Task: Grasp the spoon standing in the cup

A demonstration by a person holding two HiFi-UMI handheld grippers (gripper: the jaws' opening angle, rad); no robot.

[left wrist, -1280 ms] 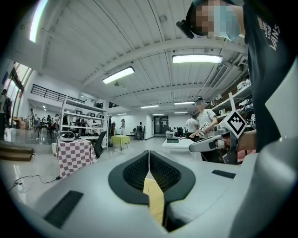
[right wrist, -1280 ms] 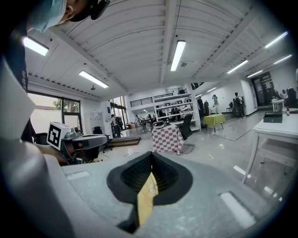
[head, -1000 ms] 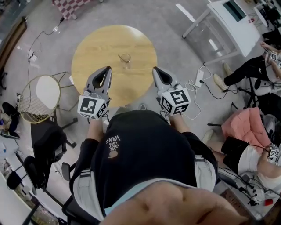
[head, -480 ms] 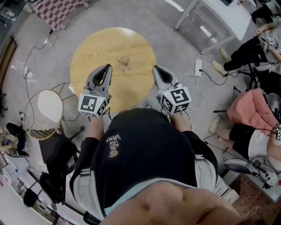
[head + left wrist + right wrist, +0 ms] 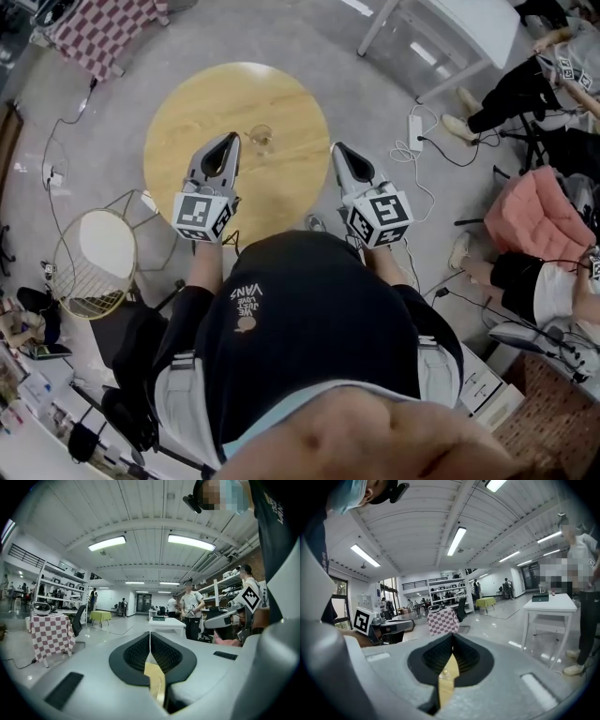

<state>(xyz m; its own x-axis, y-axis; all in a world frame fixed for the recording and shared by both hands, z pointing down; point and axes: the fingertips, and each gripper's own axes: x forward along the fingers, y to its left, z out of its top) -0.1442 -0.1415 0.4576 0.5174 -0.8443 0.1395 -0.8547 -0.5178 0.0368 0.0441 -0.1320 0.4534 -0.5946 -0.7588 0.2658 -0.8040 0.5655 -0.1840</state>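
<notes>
A small clear glass cup (image 5: 262,138) stands near the middle of the round wooden table (image 5: 187,122) in the head view; the spoon in it is too thin to make out. My left gripper (image 5: 232,139) hovers over the table just left of the cup, jaws pressed together and holding nothing. My right gripper (image 5: 336,148) is at the table's right edge, also shut and holding nothing. In the left gripper view the left gripper (image 5: 150,635) points level into the room, as does the right gripper (image 5: 452,637) in the right gripper view. Neither view shows the cup.
A wire chair with a white seat (image 5: 94,246) stands left of the table. A checkered-cloth table (image 5: 98,33) is at the far left, a white desk (image 5: 450,28) at the far right. A power strip and cables (image 5: 413,131) lie on the floor. People sit at the right.
The head view has drifted, so the table and cup sit slightly lower and further left in the picture. Both grippers keep their shut pose on either side of the cup.
</notes>
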